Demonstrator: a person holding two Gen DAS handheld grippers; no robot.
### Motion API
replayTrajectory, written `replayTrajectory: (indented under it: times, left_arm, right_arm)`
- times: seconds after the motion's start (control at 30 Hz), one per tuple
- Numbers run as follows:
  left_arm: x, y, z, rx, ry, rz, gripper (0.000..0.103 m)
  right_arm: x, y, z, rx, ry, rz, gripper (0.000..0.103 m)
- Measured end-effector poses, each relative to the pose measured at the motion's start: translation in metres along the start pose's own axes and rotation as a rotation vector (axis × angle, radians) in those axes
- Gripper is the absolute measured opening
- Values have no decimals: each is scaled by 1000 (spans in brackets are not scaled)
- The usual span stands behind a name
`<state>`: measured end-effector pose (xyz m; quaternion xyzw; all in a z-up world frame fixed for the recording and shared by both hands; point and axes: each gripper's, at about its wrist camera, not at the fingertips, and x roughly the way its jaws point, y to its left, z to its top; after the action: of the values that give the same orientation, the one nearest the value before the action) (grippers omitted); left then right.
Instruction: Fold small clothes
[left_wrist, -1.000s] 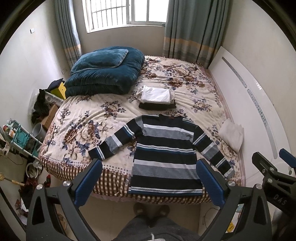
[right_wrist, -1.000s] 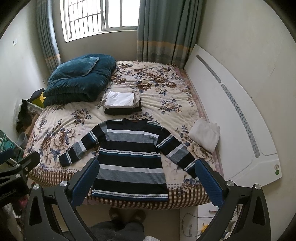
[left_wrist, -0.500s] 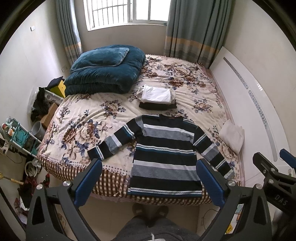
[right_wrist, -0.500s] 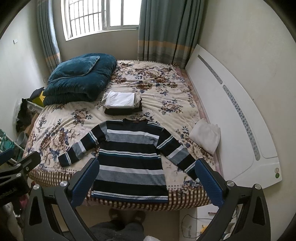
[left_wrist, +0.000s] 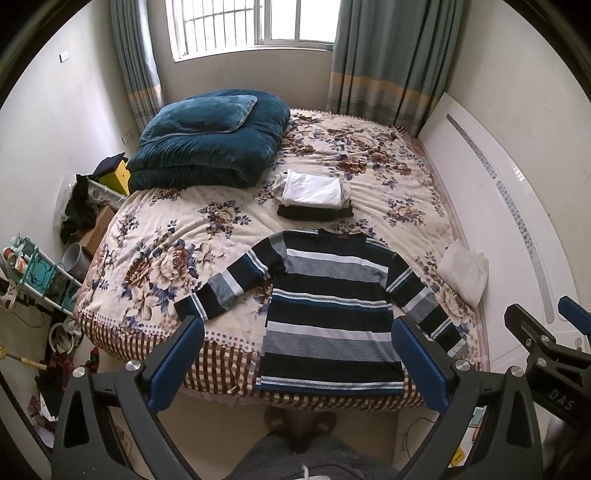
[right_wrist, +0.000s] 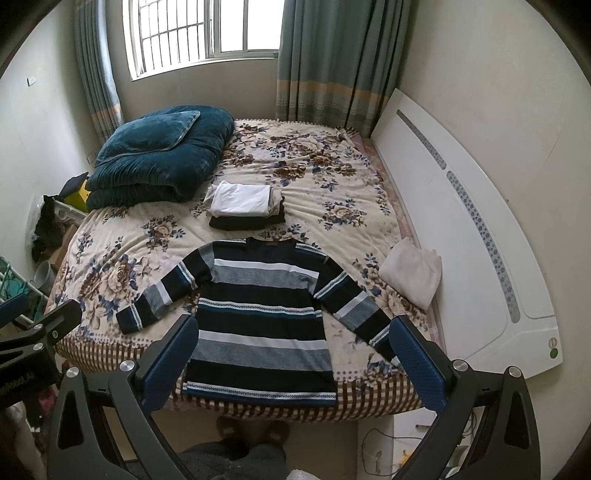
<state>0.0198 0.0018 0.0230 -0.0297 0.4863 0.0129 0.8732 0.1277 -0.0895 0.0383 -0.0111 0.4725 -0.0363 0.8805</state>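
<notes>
Left wrist view, striped sweater (left_wrist: 328, 317) flat on bed (left_wrist: 155, 266), beyond and between wide-spread left gripper (left_wrist: 299, 362), right gripper (right_wrist: 295, 362) likewise wide.

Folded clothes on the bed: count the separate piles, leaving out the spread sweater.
2. A stack with a white piece on top lies beyond the sweater's collar; a white bundle lies beside the headboard.
</notes>
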Motion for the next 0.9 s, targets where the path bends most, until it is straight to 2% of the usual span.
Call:
replayTrajectory:
  times: [0.23, 0.37, 0.47, 0.53, 0.63, 0.73, 0.8, 0.9]
  left_arm:
    - [5, -2, 6, 1, -3, -8, 103]
    - [27, -2, 18, 11, -1, -13, 103]
    - [46, -1, 21, 27, -38, 6, 103]
    - [67, -2, 23, 35, -65, -9, 103]
    - [114, -11, 26, 59, -50, -16, 103]
    - [171, -29, 25, 111, -16, 23, 103]
    - [212, -43, 22, 146, 19, 61, 103]
    - [286, -66, 12, 151, 97, 67, 103]
  right_arm:
    - [3, 2, 3, 3, 2, 7, 103]
    - [10, 4, 7, 17, 18, 5, 103]
    - [23, 0, 7, 51, 31, 2, 103]
    - [42, -6, 4, 95, 32, -3, 103]
    - [86, -39, -8, 213, 46, -30, 103]
    - [148, -88, -34, 320, 105, -118, 103]
    - [191, -124, -59, 382, 156, -171, 103]
    - [267, -190, -106, 484, 238, -233, 103]
